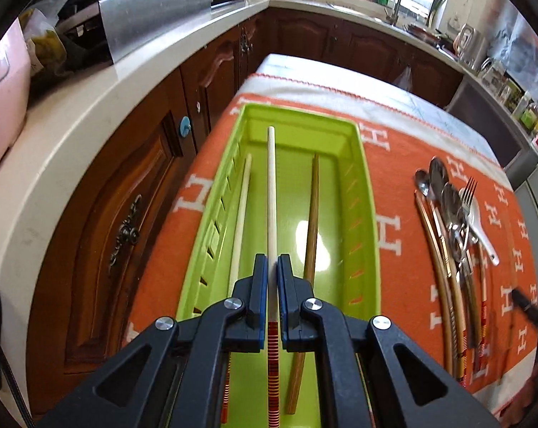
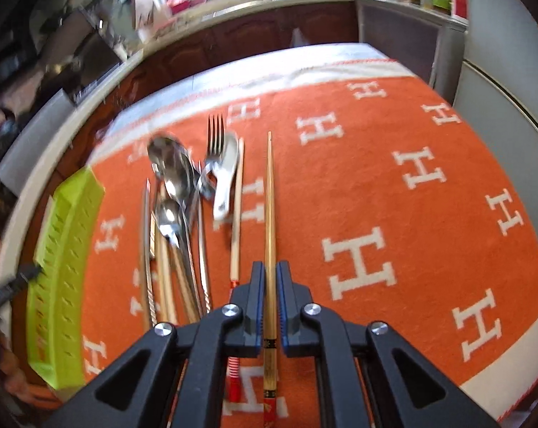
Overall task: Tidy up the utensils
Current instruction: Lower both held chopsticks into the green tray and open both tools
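While cutlery pile [image 2: 183, 214] sits beside, right tongs [image 2: 270, 303] clamp chopstick [image 2: 270, 214].

Green slotted tray [image 1: 370, 192] sits lengthwise near surface's left edge, holding a pale chopstick [image 1: 241, 214] by its left wall and a brown chopstick [image 1: 310, 228] right of centre. A third pale chopstick [image 1: 271, 192], red-striped end, is lifted above them. Spoons [image 2: 172, 174], fork [image 2: 215, 139], white ceramic spoon [image 2: 226, 178], more chopsticks [image 2: 237, 214] lie bunched mid-surface. Gold chopstick [image 2: 270, 214] is alongside.
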A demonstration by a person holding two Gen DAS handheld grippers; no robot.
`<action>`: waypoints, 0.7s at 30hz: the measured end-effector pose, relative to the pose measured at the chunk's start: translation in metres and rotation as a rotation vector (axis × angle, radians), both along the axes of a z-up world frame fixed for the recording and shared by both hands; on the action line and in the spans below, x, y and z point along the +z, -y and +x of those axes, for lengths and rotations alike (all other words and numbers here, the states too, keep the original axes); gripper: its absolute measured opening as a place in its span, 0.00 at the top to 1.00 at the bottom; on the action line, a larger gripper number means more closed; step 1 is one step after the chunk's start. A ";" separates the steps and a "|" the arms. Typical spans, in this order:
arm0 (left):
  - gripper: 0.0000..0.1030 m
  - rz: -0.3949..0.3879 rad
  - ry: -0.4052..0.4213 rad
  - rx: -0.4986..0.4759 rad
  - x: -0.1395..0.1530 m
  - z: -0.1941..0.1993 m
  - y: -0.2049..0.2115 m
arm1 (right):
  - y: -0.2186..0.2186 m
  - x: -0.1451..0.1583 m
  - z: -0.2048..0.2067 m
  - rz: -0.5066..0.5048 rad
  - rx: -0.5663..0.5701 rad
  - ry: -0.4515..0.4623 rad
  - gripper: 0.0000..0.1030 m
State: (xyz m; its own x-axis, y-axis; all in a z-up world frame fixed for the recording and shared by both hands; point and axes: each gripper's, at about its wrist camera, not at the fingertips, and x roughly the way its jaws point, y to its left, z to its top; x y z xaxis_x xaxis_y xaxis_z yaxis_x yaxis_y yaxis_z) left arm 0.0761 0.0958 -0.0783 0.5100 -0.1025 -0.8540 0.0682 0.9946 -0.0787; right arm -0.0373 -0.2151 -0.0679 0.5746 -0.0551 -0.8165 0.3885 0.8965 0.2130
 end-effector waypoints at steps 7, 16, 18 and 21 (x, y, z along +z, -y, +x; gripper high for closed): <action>0.97 0.013 -0.001 -0.015 -0.003 0.000 0.000 | -0.032 0.033 0.017 0.094 0.147 0.080 0.94; 0.80 -0.012 0.043 0.015 0.019 -0.012 -0.014 | -0.110 0.044 0.059 0.154 0.379 0.039 0.94; 0.80 0.015 0.058 0.033 0.025 -0.017 -0.019 | -0.123 0.043 0.067 0.172 0.404 0.023 0.94; 0.77 0.033 0.075 0.067 0.032 -0.023 -0.028 | -0.146 0.038 0.080 0.201 0.433 -0.006 0.94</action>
